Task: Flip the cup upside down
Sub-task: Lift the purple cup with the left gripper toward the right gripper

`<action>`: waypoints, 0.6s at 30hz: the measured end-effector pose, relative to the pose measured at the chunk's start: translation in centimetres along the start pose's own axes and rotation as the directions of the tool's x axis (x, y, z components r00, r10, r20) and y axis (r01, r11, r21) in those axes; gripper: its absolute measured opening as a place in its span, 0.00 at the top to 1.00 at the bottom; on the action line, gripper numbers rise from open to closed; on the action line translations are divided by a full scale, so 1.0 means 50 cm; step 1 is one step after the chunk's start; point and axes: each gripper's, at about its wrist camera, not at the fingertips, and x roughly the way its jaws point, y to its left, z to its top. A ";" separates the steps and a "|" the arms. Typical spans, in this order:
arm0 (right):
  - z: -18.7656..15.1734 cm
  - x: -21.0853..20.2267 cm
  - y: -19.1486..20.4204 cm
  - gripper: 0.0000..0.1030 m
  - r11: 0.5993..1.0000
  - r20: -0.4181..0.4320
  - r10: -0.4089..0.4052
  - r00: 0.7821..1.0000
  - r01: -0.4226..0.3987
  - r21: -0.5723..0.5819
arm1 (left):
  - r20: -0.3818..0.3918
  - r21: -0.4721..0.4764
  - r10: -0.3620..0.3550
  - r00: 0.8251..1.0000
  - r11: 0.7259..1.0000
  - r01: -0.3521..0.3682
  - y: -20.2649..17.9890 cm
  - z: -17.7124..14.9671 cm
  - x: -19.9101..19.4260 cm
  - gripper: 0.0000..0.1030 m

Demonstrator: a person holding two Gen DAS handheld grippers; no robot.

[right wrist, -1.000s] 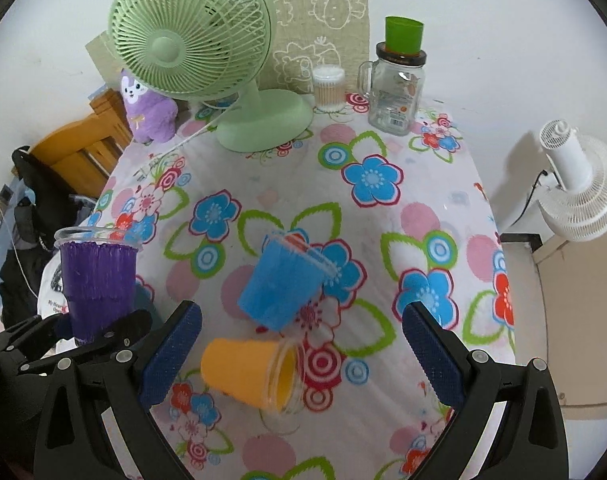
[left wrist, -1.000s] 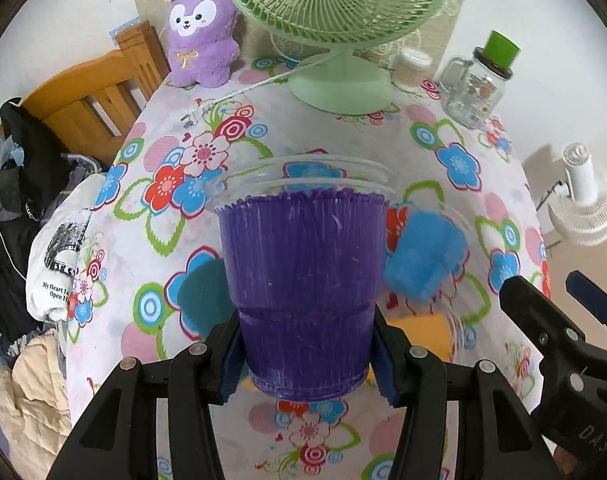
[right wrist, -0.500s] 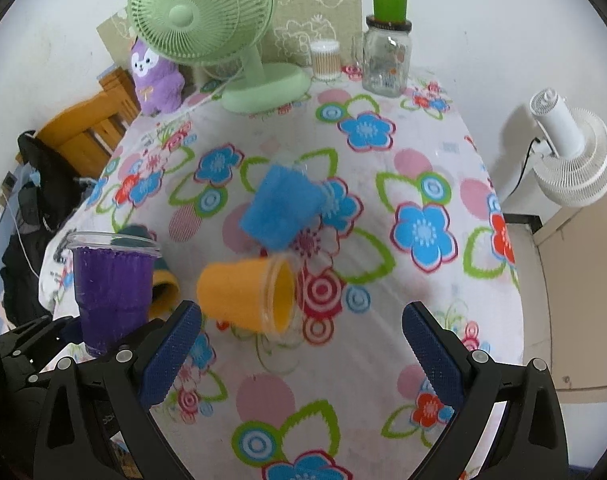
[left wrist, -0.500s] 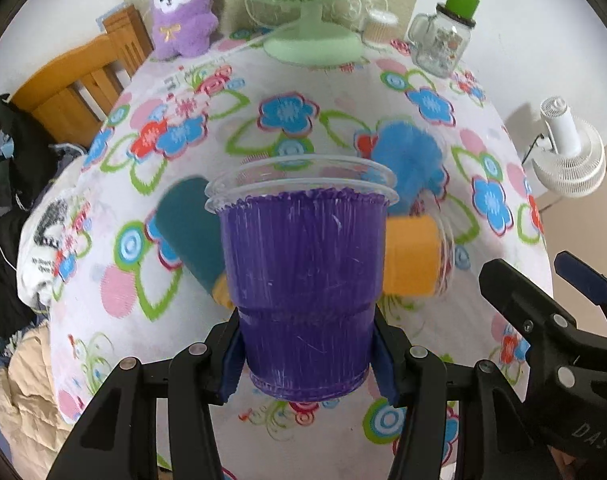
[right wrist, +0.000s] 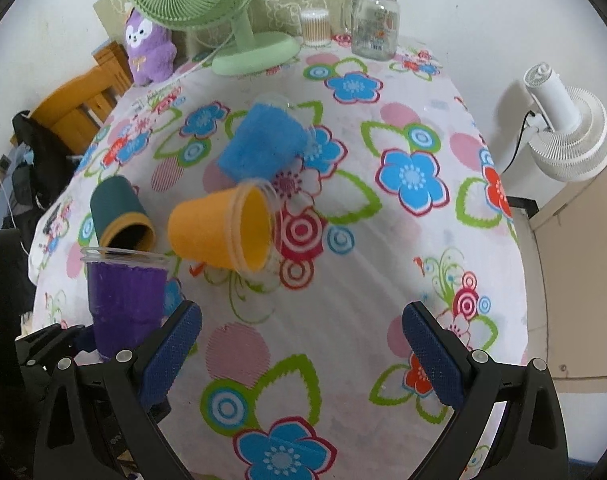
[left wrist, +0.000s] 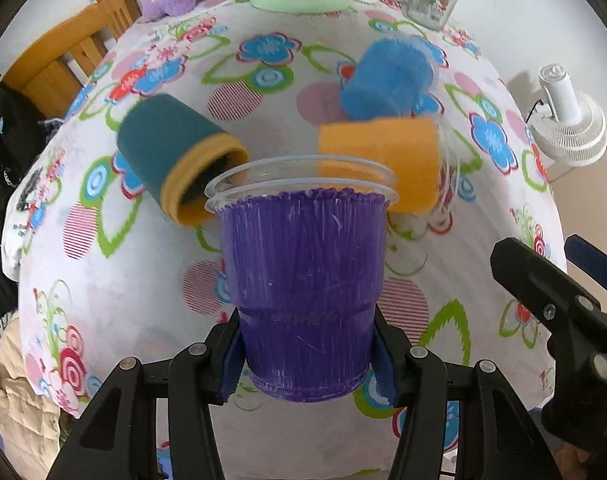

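My left gripper [left wrist: 305,352] is shut on a purple cup [left wrist: 303,276] with a clear rim, held upright by its lower part above the near edge of the flowered table. The same cup shows at the left of the right wrist view [right wrist: 123,300]. An orange cup [right wrist: 223,230], a blue cup [right wrist: 263,144] and a dark green cup [right wrist: 117,216] lie on their sides on the table beyond it. My right gripper [right wrist: 301,344] is open and empty, above the table's near part, to the right of the purple cup.
A green desk fan [right wrist: 223,16], a purple plush toy [right wrist: 147,50], a glass jar with a green lid [right wrist: 375,24] and a small container [right wrist: 315,28] stand at the far edge. A white fan [right wrist: 563,132] stands off the table at right. A wooden chair [right wrist: 79,112] is at left.
Both grippers have pulled back and risen from the table, so the lying cups look farther away. The purple cup stays upright in my left gripper. The right gripper stays open.
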 end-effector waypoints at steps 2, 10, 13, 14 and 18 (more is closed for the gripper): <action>-0.009 0.007 -0.004 0.02 1.000 -0.011 -0.005 1.000 0.005 0.000 | -0.001 0.003 -0.010 1.000 1.000 0.010 -0.007 -0.005 0.012 0.46; -0.032 0.030 -0.028 0.02 1.000 -0.039 -0.020 0.999 0.021 0.016 | 0.001 0.009 -0.027 1.000 1.000 0.027 -0.026 -0.006 0.058 0.45; -0.035 0.035 -0.032 0.02 1.000 -0.038 -0.017 0.999 0.018 0.024 | 0.013 0.013 -0.020 1.000 1.000 0.020 -0.029 -0.002 0.061 0.38; -0.036 0.036 -0.032 0.02 0.999 -0.039 -0.019 0.999 0.020 0.025 | 0.022 0.019 -0.015 1.000 1.000 0.015 -0.031 0.000 0.059 0.28; -0.039 0.027 -0.030 0.02 0.999 -0.028 -0.006 1.000 0.007 0.039 | 0.050 0.038 -0.022 0.999 0.999 0.021 -0.032 0.004 0.037 0.15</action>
